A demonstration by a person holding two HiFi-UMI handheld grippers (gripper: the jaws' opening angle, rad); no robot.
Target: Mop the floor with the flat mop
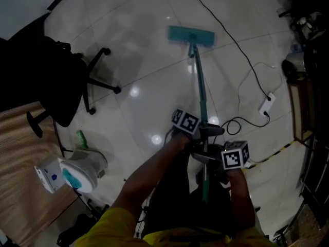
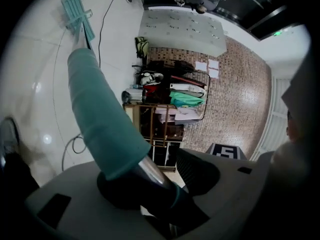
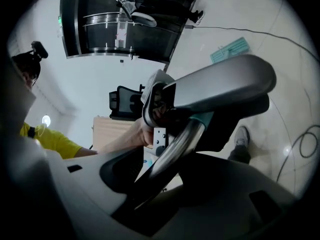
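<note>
The flat mop has a teal head (image 1: pixel 191 35) lying flat on the glossy white tile floor, and its pole (image 1: pixel 200 86) runs back toward me. My left gripper (image 1: pixel 201 131) is shut on the pole higher up, and my right gripper (image 1: pixel 208 159) is shut on it just behind. In the left gripper view the teal sleeve of the pole (image 2: pixel 97 114) passes between the jaws of the left gripper (image 2: pixel 150 181), with the mop head (image 2: pixel 77 11) far ahead. The right gripper (image 3: pixel 160 169) clamps the bare metal pole (image 3: pixel 175 146), and the mop head (image 3: pixel 230 50) shows small beyond it.
A black office chair (image 1: pixel 67 81) stands to the left. A white and teal appliance (image 1: pixel 77 171) and a green bottle (image 1: pixel 81 137) sit at the lower left. A white power strip (image 1: pixel 266 104) with trailing cables lies right of the pole. Shelving (image 1: pixel 306 107) lines the right edge.
</note>
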